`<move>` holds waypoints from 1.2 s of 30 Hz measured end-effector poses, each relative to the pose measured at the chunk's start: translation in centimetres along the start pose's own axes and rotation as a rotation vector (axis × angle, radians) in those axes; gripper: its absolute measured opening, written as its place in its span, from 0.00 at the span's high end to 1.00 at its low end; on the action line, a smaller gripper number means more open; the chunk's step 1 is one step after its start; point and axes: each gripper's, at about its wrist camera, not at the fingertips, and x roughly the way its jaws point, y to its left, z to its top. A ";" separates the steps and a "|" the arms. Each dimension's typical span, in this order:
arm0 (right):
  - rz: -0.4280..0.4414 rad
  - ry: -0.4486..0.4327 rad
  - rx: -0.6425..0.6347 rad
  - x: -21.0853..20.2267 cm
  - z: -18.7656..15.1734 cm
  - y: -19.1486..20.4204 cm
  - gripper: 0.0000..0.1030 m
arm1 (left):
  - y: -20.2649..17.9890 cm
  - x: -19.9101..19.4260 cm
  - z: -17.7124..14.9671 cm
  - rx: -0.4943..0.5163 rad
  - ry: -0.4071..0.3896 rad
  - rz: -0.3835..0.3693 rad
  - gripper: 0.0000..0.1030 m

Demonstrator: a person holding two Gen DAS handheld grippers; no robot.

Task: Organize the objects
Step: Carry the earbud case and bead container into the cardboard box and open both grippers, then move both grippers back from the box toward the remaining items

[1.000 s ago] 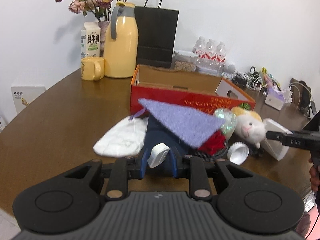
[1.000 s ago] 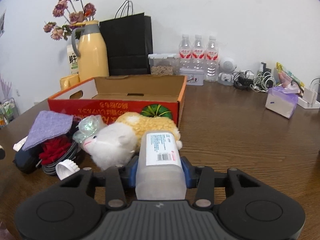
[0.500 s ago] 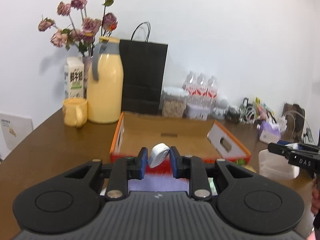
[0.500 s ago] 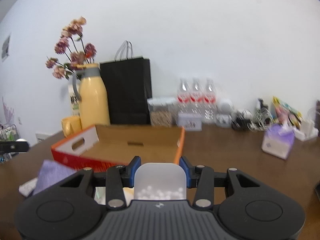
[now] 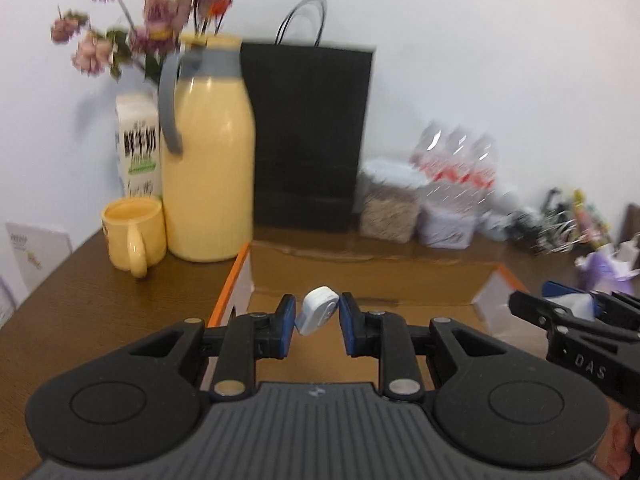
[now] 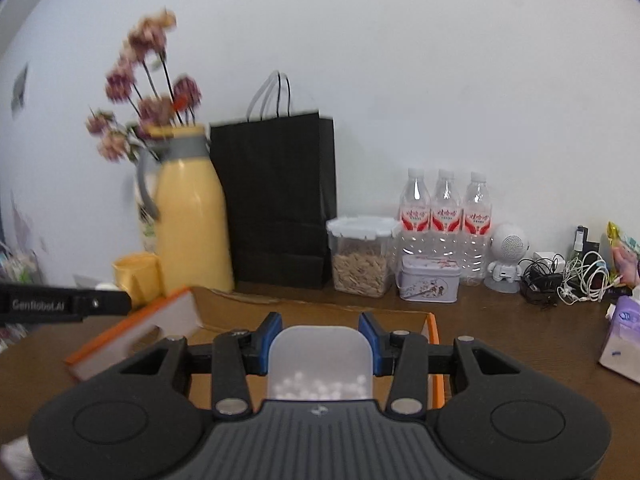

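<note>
My left gripper (image 5: pixel 317 314) is shut on a small white plastic gadget (image 5: pixel 317 309) and hangs over the near left part of the open orange cardboard box (image 5: pixel 360 276). My right gripper (image 6: pixel 320 340) is shut on a translucent white bottle (image 6: pixel 320 360) with small white pellets inside, above the same box (image 6: pixel 434 334) near its right wall. In the left wrist view the right gripper (image 5: pixel 576 312) shows at the right edge with the bottle. The left gripper's finger (image 6: pixel 64 304) reaches in from the left in the right wrist view.
Behind the box stand a yellow jug (image 5: pixel 208 160), a yellow mug (image 5: pixel 134 234), a milk carton (image 5: pixel 138 144), flowers (image 5: pixel 152 12), a black paper bag (image 5: pixel 308 136), a grain jar (image 6: pixel 360 254), water bottles (image 6: pixel 446 208), a tin (image 6: pixel 430 280), cables (image 6: pixel 568 280) and a tissue pack (image 6: pixel 624 336).
Both grippers rose from the pile of objects on the table and travelled forward over the box, each carrying its object. The pile has dropped out of view.
</note>
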 end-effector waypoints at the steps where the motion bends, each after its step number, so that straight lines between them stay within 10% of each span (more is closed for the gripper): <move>1: -0.002 0.020 0.005 0.9 -0.2 -0.2 0.60 | 0.3 1.2 -0.1 -0.018 0.029 0.007 0.77; 15: 0.003 0.174 0.024 3.4 -2.9 -1.3 0.60 | 1.4 5.4 -2.3 -0.052 0.210 -0.003 0.76; 20: 0.033 0.195 0.023 2.8 -3.2 -1.1 0.59 | 1.4 4.4 -2.4 -0.041 0.172 -0.002 0.50; 29: 0.032 0.165 0.019 1.9 -2.8 -1.0 0.11 | 0.6 1.8 -2.0 -0.011 0.049 0.021 0.00; 36: 0.021 0.080 -0.007 0.1 -1.5 -0.9 0.00 | 0.3 -0.9 -1.1 -0.019 -0.039 0.018 0.00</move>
